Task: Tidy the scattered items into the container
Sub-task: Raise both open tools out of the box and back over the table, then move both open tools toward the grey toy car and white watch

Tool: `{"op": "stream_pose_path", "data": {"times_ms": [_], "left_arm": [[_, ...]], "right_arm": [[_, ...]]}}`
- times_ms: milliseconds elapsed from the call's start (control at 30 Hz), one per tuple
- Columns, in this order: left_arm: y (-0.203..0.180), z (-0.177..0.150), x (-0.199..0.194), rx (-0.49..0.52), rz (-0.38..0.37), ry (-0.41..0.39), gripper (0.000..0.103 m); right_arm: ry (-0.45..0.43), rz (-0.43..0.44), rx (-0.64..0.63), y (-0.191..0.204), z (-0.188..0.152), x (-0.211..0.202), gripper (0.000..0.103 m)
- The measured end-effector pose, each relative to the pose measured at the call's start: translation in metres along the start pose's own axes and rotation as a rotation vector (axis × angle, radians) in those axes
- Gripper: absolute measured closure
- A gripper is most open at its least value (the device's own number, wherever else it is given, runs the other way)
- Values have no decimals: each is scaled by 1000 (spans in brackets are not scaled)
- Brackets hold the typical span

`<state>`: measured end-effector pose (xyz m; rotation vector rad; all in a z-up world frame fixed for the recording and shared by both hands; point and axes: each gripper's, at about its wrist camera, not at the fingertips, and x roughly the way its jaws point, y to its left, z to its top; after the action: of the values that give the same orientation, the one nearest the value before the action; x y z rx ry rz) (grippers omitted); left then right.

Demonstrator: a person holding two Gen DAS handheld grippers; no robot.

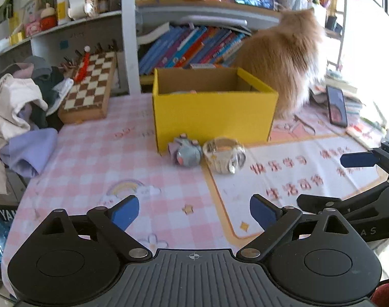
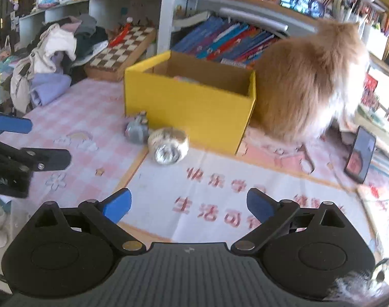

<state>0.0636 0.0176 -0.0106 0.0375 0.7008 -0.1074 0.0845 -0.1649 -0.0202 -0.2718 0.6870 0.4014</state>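
left gripper (image 1: 194, 213): jaws wide, empty | right gripper (image 2: 189, 206): jaws wide, empty | 2 items, grey toy (image 1: 185, 152) and clear tape roll (image 1: 224, 154), touching yellow box (image 1: 215, 112) front, ahead of both | toy dead ahead of left.

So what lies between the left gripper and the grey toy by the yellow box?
Nothing: only bare pink checked tablecloth separates the open left gripper from the grey toy, as the left wrist view shows.

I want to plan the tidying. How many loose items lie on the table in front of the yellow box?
2: a grey toy near the box's left corner and a clear round item beside it. Others may be hidden behind the box.
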Motion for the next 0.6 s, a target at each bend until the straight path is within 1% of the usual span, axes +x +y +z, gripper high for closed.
{"op": "stream_pose_path", "data": {"times_ms": [100,200,600], "left_arm": [[-3,-8,5,21,-2,34,7],[-3,-12,7,20,-7,56,7],[-3,-11,11,16,-1,64,7]], "right_arm": [[49,14,0,5,-7,7,5],[71,20,-9,8,-9,10,5],[74,20,-7,7,-7,12,5]]}}
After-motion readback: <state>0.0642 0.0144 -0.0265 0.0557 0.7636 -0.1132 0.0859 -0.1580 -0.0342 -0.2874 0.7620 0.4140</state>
